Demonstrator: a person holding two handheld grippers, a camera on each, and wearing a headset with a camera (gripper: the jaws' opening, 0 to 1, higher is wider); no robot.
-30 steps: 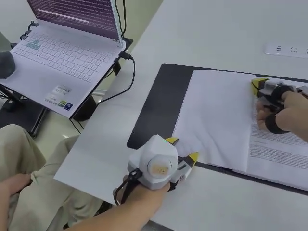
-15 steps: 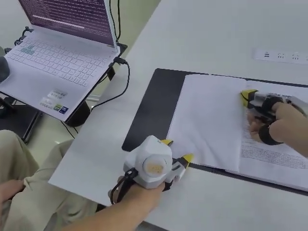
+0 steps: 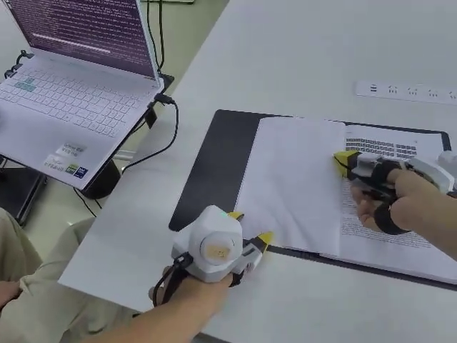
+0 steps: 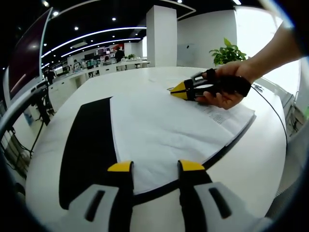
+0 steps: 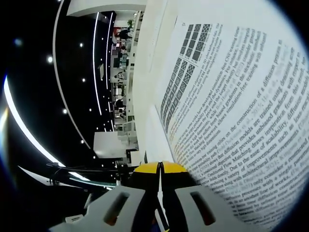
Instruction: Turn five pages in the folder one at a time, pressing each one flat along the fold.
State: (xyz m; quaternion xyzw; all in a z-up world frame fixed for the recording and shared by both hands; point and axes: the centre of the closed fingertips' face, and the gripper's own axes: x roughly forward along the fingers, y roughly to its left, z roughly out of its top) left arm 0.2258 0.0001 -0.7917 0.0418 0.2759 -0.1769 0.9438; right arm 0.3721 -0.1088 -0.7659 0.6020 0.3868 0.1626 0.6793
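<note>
An open folder lies on the white table, its black cover [image 3: 211,168] showing at the left. A blank white turned page [image 3: 293,186] covers the left half and a printed page [image 3: 389,232] the right. My right gripper [image 3: 341,161] is shut, its yellow tips pressed on the paper at the fold. In the right gripper view the shut tips [image 5: 159,169] rest against the printed page [image 5: 231,106]. My left gripper [image 3: 250,226] stands open at the folder's near edge. Nothing is clamped between the left gripper's tips [image 4: 156,166], with the white page [image 4: 154,121] just ahead and the right gripper [image 4: 179,90] beyond.
An open laptop [image 3: 71,78] sits on a stand left of the table, its cable [image 3: 171,132] hanging by the table edge. A white power strip [image 3: 407,91] lies at the back right. The person's leg [image 3: 43,314] is at the bottom left.
The head camera has shifted. My right gripper has slid a little along the fold toward the near edge. The left gripper has stayed at the folder's front edge.
</note>
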